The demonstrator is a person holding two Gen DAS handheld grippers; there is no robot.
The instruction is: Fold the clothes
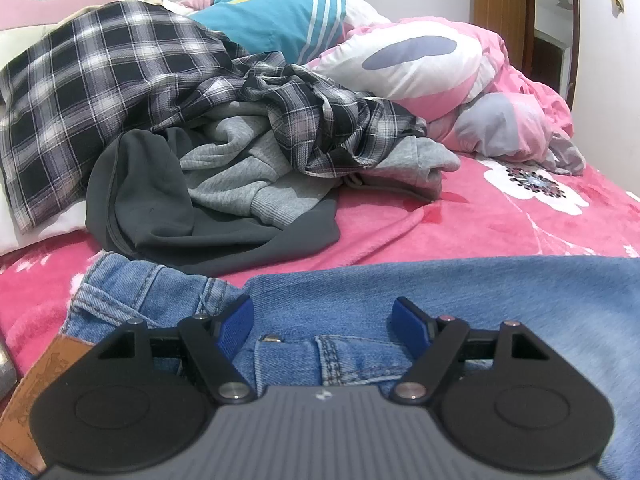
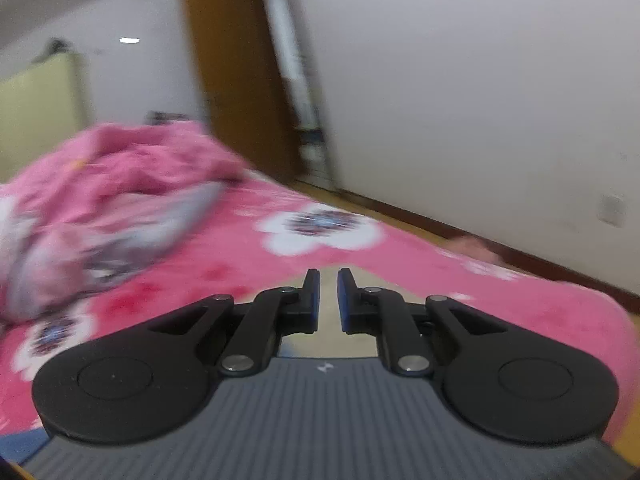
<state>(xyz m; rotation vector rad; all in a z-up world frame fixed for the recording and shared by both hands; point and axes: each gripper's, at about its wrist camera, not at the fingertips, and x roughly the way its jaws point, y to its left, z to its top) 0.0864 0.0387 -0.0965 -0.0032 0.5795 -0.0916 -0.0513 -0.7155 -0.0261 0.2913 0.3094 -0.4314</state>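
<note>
Blue jeans (image 1: 400,284) lie spread on the pink flowered blanket (image 1: 480,220), waistband and brown leather patch (image 1: 48,364) toward the camera. My left gripper (image 1: 324,320) hovers low over the waistband with its jaws wide apart; the blue pads (image 1: 236,320) stand either side of the denim and grip nothing. In the blurred right wrist view, my right gripper (image 2: 328,276) is tilted over the blanket's (image 2: 240,264) edge, jaws drawn together to a thin slit with nothing seen between them. A sliver of blue cloth (image 2: 20,444) shows at the bottom left.
Behind the jeans is a pile of clothes: plaid shirt (image 1: 100,92), grey hoodie (image 1: 240,176), dark grey garment (image 1: 160,208), teal top (image 1: 272,20). A crumpled pink quilt (image 1: 440,64) fills the back right. Bed edge, floor (image 2: 400,216) and a wooden door (image 2: 236,80) lie to the right.
</note>
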